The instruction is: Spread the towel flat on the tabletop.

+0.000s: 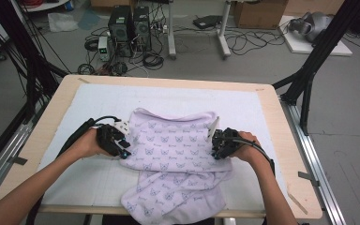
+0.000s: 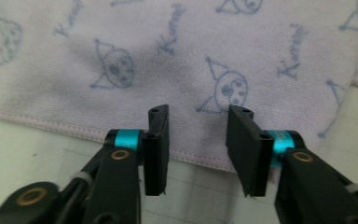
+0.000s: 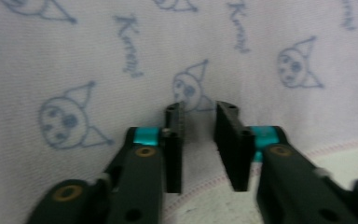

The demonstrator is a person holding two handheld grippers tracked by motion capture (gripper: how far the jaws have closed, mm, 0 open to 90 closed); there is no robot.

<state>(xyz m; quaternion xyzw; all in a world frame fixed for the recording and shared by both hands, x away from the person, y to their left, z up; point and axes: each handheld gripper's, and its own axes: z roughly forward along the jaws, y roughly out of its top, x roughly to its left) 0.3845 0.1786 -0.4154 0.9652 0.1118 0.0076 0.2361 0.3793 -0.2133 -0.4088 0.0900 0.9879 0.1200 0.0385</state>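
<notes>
A lilac towel (image 1: 176, 140) lies widthwise between both grippers; left gripper (image 2: 198, 140) and right gripper (image 3: 198, 140) each straddle a side hem, jaws parted, gripping nothing.

Overhead view; two close towel (image 1: 176, 140) views

A robotics lab or research workroom. A light wooden tabletop (image 1: 281, 140), covered by a white gridded mat (image 1: 93, 108), stands inside a frame of black metal struts (image 1: 309, 70). Beyond it, at about eleven o'clock, two black computer towers (image 1: 129, 26) sit on the grey floor (image 1: 243, 65) amid loose, tangled cables (image 1: 122, 63). At one o'clock stands a cardboard box (image 1: 260, 13), and white desk legs (image 1: 222, 33) rise at twelve o'clock.
</notes>
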